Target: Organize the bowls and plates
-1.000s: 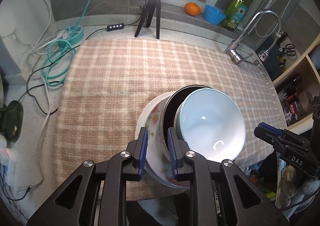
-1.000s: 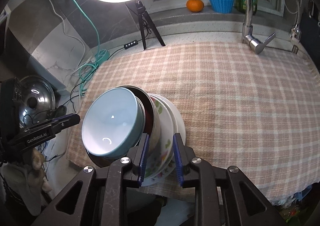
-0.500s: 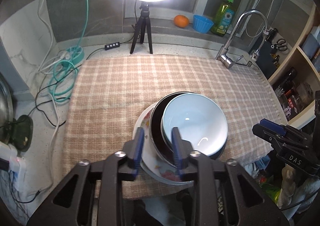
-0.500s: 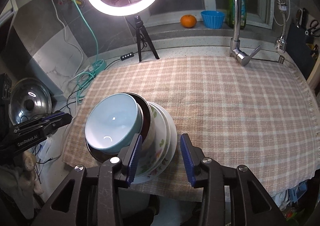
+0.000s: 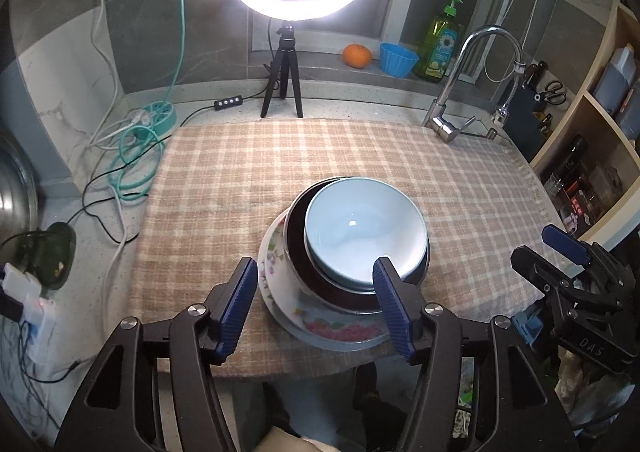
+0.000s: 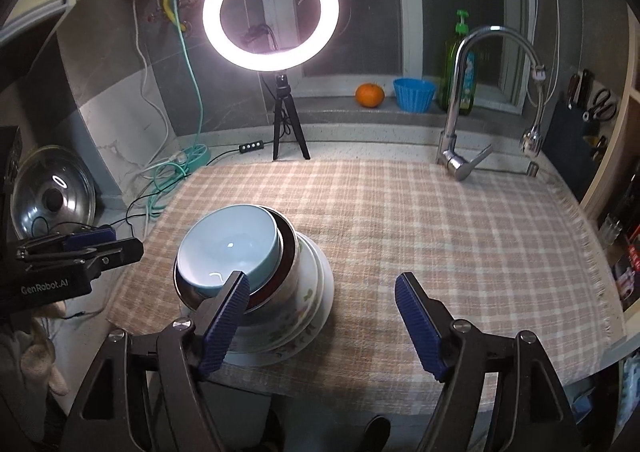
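The light blue bowl [image 5: 362, 230] sits on top of the stack, nested inside a dark metal bowl [image 5: 298, 252] whose rim shows around it. Both rest on the floral plates [image 5: 280, 272], a small pile with flower prints along the edges. The whole stack stands on the checked cloth [image 5: 240, 171], close to the cloth's near edge and toward its left half as the right wrist view shows it.

The left gripper [image 5: 316, 306] hangs just before the stack, over its near side. Its jaws have just been opening and now stand wide; the blue pads [image 5: 236, 304] flank the near rim of the plates without pressing on anything. The right gripper [image 6: 320, 326] is likewise spread wide after just opening, with one pad in front of the metal bowl's rim and the other over bare cloth, and nothing is clamped between them.

Beyond the stack, at the cloth's far edge, a ring light [image 6: 270, 11] glows on a small black tripod [image 6: 286, 119]. To the right of that, a chrome faucet [image 6: 476, 99] arches over the cloth's far right corner. On the ledge behind stand an orange [image 6: 370, 95], a blue cup [image 6: 414, 93] and a green soap bottle [image 5: 440, 45].
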Tool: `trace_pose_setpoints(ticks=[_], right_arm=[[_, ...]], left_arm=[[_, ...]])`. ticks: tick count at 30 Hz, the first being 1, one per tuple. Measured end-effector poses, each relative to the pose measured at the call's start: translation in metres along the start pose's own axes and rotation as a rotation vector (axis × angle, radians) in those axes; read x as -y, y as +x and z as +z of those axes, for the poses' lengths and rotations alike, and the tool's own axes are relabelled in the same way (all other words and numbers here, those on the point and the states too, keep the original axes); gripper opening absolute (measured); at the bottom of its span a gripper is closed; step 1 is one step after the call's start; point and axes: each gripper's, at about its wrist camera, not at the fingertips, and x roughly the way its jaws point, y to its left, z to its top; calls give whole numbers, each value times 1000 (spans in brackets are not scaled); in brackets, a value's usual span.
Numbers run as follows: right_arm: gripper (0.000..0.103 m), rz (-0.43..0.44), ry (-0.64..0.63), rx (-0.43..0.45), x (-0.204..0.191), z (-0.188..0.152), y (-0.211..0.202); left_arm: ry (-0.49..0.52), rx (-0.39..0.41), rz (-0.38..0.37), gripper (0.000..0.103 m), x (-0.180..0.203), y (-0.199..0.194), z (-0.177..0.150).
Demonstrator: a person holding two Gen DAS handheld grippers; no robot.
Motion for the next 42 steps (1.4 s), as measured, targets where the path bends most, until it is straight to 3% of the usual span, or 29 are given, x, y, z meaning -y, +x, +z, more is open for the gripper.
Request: trace_pose_setpoints(ticks=[6, 42], right_arm=[[73, 3, -4, -13, -2, -1, 2], [74, -1, 11, -42, 1, -2, 9]], left_arm=[[1, 7, 6, 70, 1, -3, -1], [20, 13, 2, 73, 6, -6, 1]])
